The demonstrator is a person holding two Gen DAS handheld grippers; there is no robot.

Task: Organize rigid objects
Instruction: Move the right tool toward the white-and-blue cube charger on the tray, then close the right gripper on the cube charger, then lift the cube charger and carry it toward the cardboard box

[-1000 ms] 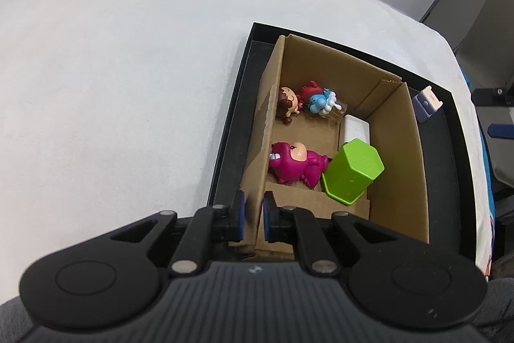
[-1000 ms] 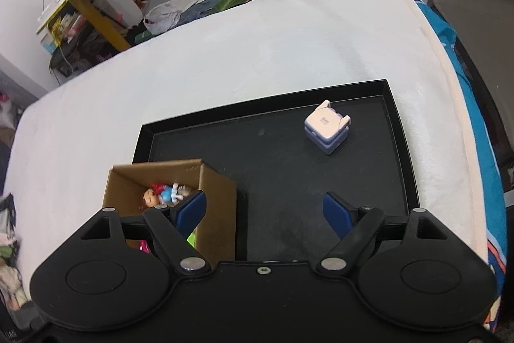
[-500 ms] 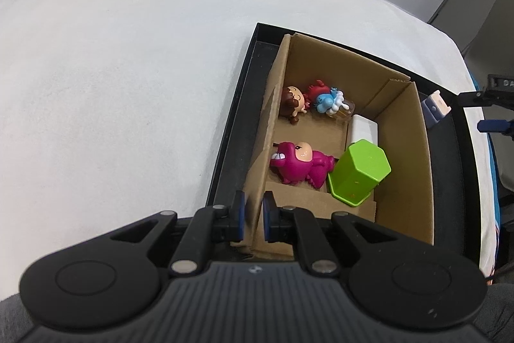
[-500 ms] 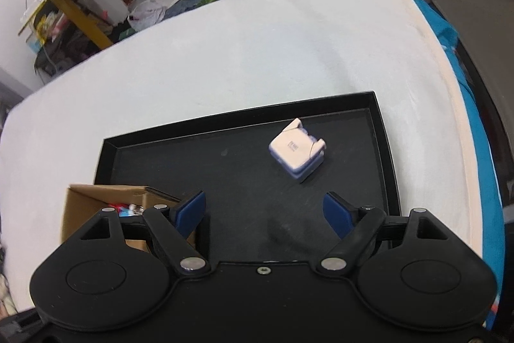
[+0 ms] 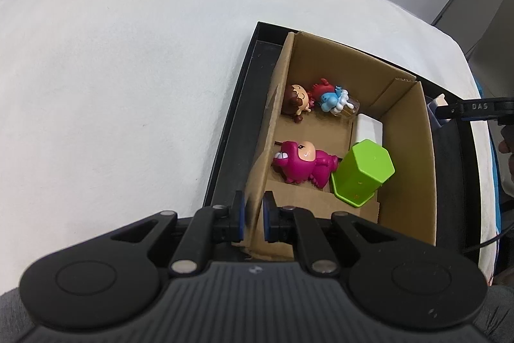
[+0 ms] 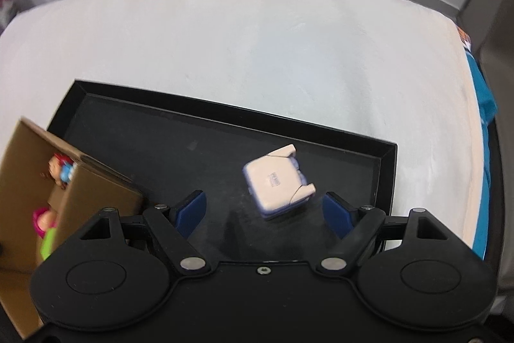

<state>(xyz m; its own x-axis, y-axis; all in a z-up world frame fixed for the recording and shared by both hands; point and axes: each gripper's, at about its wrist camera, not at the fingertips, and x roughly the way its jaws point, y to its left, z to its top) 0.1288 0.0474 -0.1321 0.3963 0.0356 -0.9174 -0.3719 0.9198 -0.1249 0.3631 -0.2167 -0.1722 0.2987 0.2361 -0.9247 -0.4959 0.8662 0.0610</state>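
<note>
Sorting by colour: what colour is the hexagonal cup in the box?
Bright green cup, clearest in the left wrist view.

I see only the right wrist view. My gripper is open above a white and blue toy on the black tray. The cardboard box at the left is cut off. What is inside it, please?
Observer: The cardboard box holds a magenta dinosaur toy, a green hexagonal cup, a white block and two small figures.
Operator: Is the box free to move?
Observer: No. The left gripper is shut on its near-left wall.
Operator: Is there room for my toy?
Observer: Probably yes; bare floor shows along the far wall, behind the figures.
</note>
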